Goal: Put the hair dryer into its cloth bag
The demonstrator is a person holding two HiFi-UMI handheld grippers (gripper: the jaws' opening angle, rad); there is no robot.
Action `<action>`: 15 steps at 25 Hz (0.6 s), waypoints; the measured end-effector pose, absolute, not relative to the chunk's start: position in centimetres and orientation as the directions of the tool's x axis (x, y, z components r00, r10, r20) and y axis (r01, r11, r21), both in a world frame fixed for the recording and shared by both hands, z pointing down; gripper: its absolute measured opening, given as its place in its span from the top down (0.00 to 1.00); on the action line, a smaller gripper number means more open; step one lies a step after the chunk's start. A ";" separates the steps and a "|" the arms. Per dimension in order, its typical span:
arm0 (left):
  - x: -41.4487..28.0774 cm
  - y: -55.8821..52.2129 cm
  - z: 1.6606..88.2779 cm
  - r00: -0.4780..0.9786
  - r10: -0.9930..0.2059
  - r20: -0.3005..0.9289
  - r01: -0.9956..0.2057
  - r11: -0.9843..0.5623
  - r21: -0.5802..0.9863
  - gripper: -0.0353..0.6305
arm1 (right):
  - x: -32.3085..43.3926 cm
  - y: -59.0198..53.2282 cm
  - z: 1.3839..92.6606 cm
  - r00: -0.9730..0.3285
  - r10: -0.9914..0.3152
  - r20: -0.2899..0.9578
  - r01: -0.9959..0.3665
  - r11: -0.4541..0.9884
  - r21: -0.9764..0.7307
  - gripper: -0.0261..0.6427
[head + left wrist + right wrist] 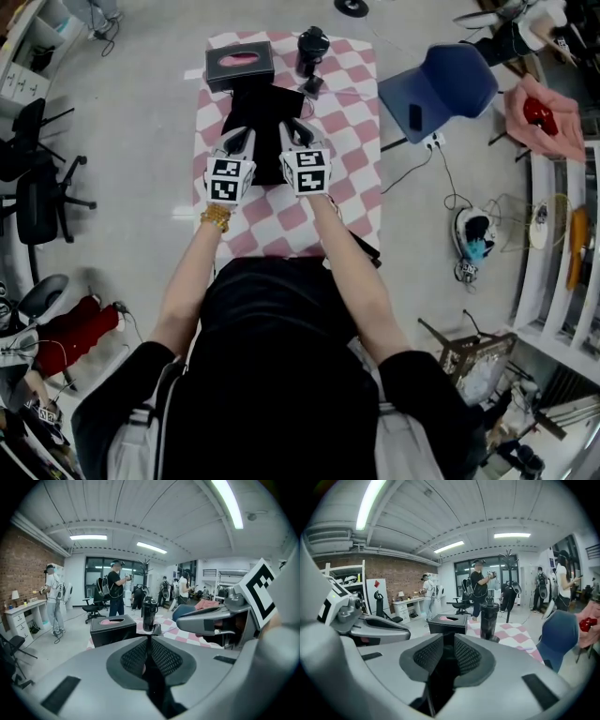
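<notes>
A black cloth bag lies on the pink-and-white checked table. The black hair dryer stands upright behind it at the far edge, also in the left gripper view and the right gripper view. My left gripper is at the bag's near left edge, shut on black cloth. My right gripper is at the near right edge. Its jaws stand a little apart, with black cloth lying in the gap.
A black tissue box sits at the table's far left corner, beside the dryer. A blue chair stands right of the table and black office chairs to the left. Several people stand in the room beyond.
</notes>
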State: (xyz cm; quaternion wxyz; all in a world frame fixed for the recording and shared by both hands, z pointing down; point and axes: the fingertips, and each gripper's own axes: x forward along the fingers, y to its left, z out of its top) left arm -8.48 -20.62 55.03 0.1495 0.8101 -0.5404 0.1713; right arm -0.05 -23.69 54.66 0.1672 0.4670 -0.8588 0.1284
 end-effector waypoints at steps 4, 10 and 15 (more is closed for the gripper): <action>-8.0 -20.2 53.0 0.355 -0.853 0.382 -0.928 -0.370 0.034 0.90 | -0.6 -22.2 53.8 -0.498 -0.773 0.393 -0.844 0.536 -0.015 0.88; -8.1 -19.3 51.5 0.354 -0.880 0.317 -0.929 -0.369 0.015 0.90 | -1.5 -20.5 52.7 -0.503 -0.788 0.354 -0.855 0.514 -0.070 0.90; -8.5 -18.5 50.5 0.362 -0.895 0.262 -0.930 -0.368 0.028 0.90 | -1.8 -19.2 51.5 -0.473 -0.825 0.309 -0.874 0.484 -0.046 0.90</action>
